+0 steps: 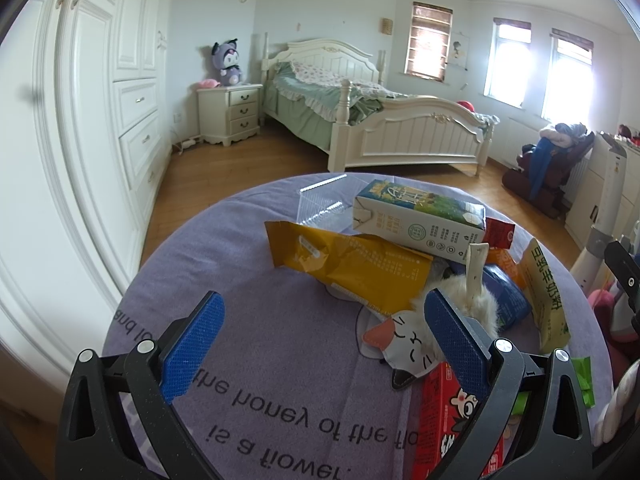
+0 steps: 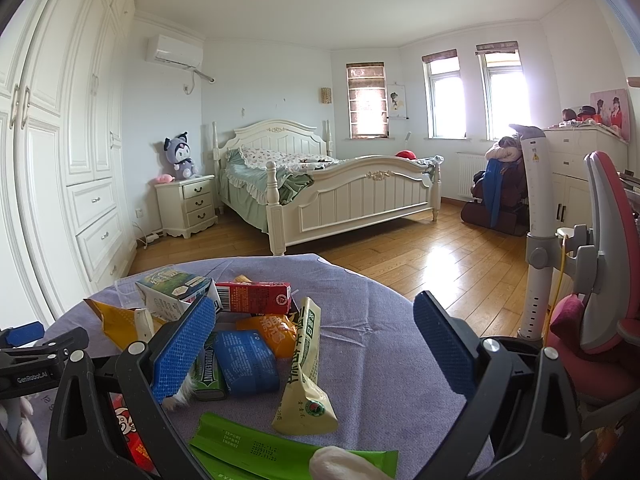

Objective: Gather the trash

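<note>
Left wrist view: left gripper (image 1: pixel 320 328) released, 2 blue pads (image 1: pixel 192 344) wide apart, nothing between them, hovering over the round table with a purple cloth (image 1: pixel 248 380). Trash sits in 1 pile on the right half of the table. Count here: 1 white-green milk carton (image 1: pixel 420 216) lying on its side at the far edge, 1 yellow pouch (image 1: pixel 360 268) leaning against it, 1 clear plastic bag (image 1: pixel 320 200) far left of the carton, 1 cat-face packet (image 1: pixel 400 344) near the right pad, 1 red cartoon box (image 1: pixel 452 424) nearest, 1 blue packet (image 1: pixel 508 300), 1 cream-green wrapper (image 1: pixel 548 292) standing tilted at right, 1 small red box (image 1: pixel 500 232) behind the carton. 1 white fluffy thing (image 1: pixel 480 304) touches the right pad; cannot tell what it is.

Right wrist view: right gripper (image 2: pixel 316 344) also released, pads apart, empty, above the same pile. Only this view shows 1 green Doublemint gum pack (image 2: pixel 208 376) just left of the blue packet, 1 orange packet (image 2: pixel 268 328) behind it, and 1 bright green wrapper (image 2: pixel 272 448) nearest, with printed dates. The small red box shows its full side here. The left gripper appears at the far left edge. Background: 1 bed (image 2: pixel 340 192), 1 nightstand (image 2: pixel 188 204), 3 windows (image 2: pixel 444 96).
</note>
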{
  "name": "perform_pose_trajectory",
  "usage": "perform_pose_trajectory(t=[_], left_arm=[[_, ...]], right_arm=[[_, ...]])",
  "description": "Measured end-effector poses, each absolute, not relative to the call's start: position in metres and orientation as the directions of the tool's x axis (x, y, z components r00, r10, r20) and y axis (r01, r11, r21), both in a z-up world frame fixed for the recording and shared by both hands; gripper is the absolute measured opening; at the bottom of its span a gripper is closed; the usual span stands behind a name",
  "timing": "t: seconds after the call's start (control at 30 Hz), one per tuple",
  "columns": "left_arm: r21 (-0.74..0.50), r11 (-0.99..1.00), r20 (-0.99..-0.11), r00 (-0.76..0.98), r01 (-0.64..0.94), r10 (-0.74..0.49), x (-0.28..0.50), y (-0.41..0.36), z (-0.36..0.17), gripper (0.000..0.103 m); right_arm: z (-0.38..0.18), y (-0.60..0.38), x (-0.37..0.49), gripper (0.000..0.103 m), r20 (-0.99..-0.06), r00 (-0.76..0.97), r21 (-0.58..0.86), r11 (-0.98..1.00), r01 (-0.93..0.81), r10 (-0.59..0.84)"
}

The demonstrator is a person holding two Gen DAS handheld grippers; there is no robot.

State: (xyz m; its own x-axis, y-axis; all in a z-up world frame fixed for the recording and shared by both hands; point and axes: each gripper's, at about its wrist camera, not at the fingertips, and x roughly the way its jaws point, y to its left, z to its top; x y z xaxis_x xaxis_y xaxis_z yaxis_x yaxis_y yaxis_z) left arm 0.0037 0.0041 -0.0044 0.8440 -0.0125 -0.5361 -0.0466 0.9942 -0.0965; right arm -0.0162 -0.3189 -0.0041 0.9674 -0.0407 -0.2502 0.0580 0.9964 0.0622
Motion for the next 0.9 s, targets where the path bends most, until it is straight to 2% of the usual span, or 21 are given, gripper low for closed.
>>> perform_pose_trajectory(t=[0.5, 0.57, 0.63, 0.73, 0.8, 0.9], left_arm=[[-0.133, 0.99, -0.517, 0.855, -0.036, -0.038, 0.002, 0.008, -0.004, 0.098], [-0.178, 0.984, -0.524, 0.847, -0.01, -0.086, 0.004, 0.019, -0.001, 0.098], [-0.252, 0.967, -0.534, 0.83, 0.029, -0.164, 0.012, 0.043, 0.009, 0.098], [-0.348, 0.934, -0.607, 0.741, 0.08, -0.289, 0.047, 0.075, 0.019, 0.098], [-0.357, 0.927, -0.631, 0.702, 0.117, -0.331, 0.078, 0.085, 0.024, 0.098], [-0.323, 0.932, -0.655, 0.672, 0.163, -0.344, 0.123, 0.089, 0.022, 0.096]], right_arm=[[-0.005, -0.319, -0.014, 0.098, -0.265, 0.964, 0.071, 0.997, 0.042, -0.022], [-0.001, -0.317, -0.003, 0.098, -0.317, 0.945, 0.053, 0.997, -0.06, 0.073], [0.018, -0.314, 0.015, 0.098, -0.384, 0.895, 0.061, 0.974, -0.22, 0.226], [0.052, -0.3, 0.054, 0.098, -0.492, 0.768, 0.092, 0.902, -0.422, 0.41], [0.066, -0.278, 0.081, 0.097, -0.554, 0.7, 0.047, 0.857, -0.513, 0.45], [0.064, -0.238, 0.116, 0.083, -0.657, 0.612, -0.038, 0.791, -0.611, 0.441]])
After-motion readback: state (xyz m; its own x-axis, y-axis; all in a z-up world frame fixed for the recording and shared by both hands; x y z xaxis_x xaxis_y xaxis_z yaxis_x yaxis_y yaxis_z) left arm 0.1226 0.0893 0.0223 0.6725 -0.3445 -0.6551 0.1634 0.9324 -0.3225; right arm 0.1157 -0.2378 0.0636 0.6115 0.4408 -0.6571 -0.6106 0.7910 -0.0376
